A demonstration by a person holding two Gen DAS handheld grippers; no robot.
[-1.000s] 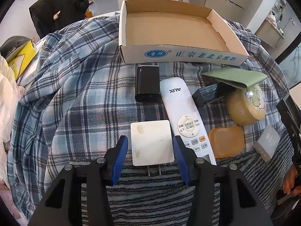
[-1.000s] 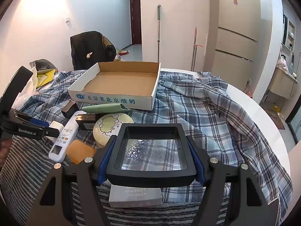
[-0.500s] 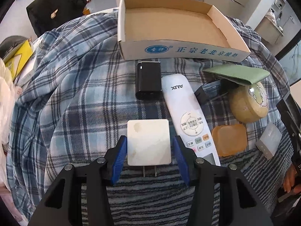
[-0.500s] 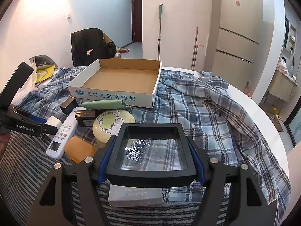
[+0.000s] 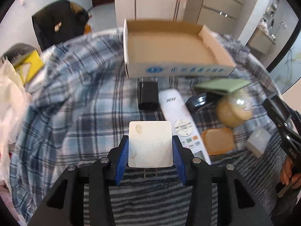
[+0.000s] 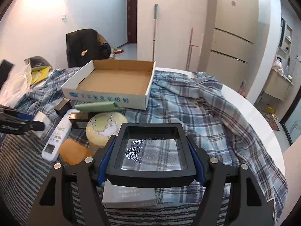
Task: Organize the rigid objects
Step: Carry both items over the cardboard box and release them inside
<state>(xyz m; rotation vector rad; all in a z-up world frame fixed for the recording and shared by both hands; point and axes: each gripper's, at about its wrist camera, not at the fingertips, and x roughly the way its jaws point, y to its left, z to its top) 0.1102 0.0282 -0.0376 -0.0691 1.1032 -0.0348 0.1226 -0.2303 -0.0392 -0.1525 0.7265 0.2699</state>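
My left gripper (image 5: 150, 146) is shut on a white square plug adapter (image 5: 150, 144) and holds it above the plaid cloth, prongs toward me. It also shows in the right wrist view (image 6: 40, 121). My right gripper (image 6: 151, 154) is shut on a black-framed rectangular magnifier (image 6: 151, 150), held above a grey box (image 6: 129, 196). An open cardboard tray (image 5: 169, 45) sits beyond; it shows in the right wrist view too (image 6: 116, 81). Between lie a black charger (image 5: 147, 94), a white AUX remote (image 5: 180, 124), a green wallet (image 5: 222, 86), a round cream tin (image 5: 233, 111) and an orange lid (image 5: 218, 141).
The table is covered by a blue plaid shirt (image 6: 197, 113) and a striped cloth (image 5: 150, 197). A white plastic bag (image 5: 9, 103) and a yellow item (image 5: 32, 66) sit at the left. A chair with a dark coat (image 6: 84, 45) stands behind.
My left gripper closed on the white adapter and lifted it off the cloth, tilting up toward the tray. My right gripper kept hold of the magnifier and rose slightly.
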